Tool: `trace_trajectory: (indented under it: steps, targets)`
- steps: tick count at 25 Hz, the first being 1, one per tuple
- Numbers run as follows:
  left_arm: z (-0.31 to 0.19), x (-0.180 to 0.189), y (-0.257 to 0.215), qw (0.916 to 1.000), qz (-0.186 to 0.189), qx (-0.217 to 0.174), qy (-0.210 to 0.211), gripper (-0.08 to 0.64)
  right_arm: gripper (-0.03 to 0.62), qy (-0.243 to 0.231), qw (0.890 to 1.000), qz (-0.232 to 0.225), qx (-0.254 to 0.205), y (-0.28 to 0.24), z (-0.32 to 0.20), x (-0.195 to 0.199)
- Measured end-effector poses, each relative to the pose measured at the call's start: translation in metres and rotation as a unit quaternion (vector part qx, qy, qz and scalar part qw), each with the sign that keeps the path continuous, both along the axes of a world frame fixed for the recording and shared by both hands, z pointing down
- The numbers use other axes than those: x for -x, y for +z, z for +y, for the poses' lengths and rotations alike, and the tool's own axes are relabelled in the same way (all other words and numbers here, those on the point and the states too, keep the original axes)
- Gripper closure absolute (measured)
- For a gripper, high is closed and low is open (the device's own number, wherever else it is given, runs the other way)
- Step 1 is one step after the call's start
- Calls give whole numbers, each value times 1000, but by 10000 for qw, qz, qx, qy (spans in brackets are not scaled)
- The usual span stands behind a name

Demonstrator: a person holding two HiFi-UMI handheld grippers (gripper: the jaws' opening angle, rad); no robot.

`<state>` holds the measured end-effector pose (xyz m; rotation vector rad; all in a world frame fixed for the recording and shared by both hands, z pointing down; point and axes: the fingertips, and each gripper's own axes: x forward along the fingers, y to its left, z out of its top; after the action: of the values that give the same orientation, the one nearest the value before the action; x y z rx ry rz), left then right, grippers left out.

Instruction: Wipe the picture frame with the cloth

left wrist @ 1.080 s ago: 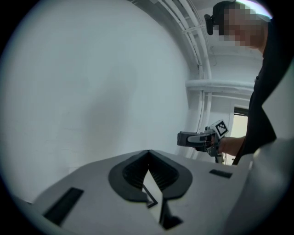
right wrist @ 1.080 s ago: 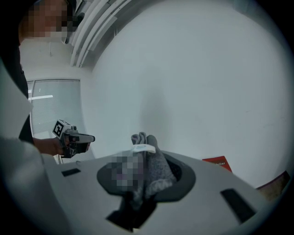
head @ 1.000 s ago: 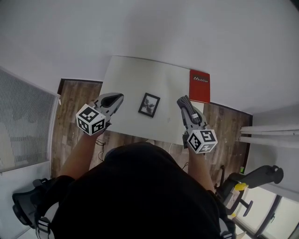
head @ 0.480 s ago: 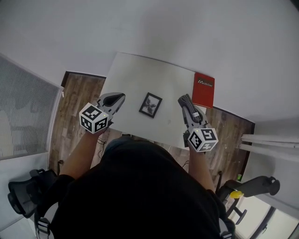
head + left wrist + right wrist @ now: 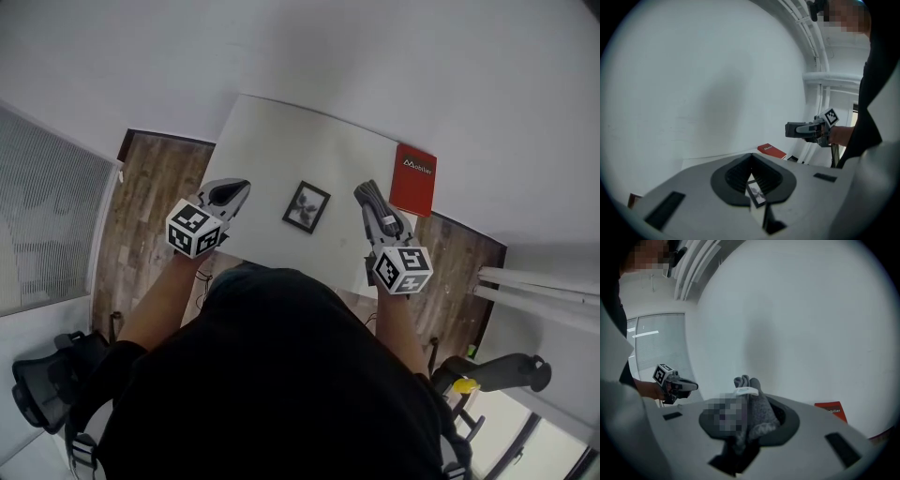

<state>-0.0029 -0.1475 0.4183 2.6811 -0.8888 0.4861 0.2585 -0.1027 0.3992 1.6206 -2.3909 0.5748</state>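
Table (image 5: 281, 150) white, against wall (image 5: 375, 56); wood floor (image 5: 155, 197) round it; L gripper (image 5: 234, 190) closed, empty; R gripper (image 5: 373, 208) clamps grey cloth (image 5: 757, 408).

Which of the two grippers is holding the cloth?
The right gripper: a grey cloth is clamped in its jaws. The left gripper is shut on nothing.

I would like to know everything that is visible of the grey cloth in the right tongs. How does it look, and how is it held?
The cloth is grey, of a soft, fuzzy-looking fabric, with a small white tag near its top. It is bunched into folds and clamped in the right tongs, whose jaws are shut on it. Its rounded folds stick out past the tips. In the head view it hangs over the right part of the white table and touches nothing else.
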Motion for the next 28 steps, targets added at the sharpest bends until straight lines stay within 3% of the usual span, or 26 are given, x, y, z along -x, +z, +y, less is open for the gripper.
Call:
trace_trajectory:
  steps: [13, 22, 28]
  targets:
    - [-21, 6, 63, 9990, -157, 299, 296, 551, 488, -101, 9974, 455, 557, 44, -38, 20]
    - [-18, 0, 120, 9973, -519, 171, 500, 549, 487, -442, 9891, 852, 1114, 92, -46, 34]
    - [4, -17, 185, 9904, -893, 702, 788, 548, 487, -599, 9808, 1074, 1517, 130, -50, 36]
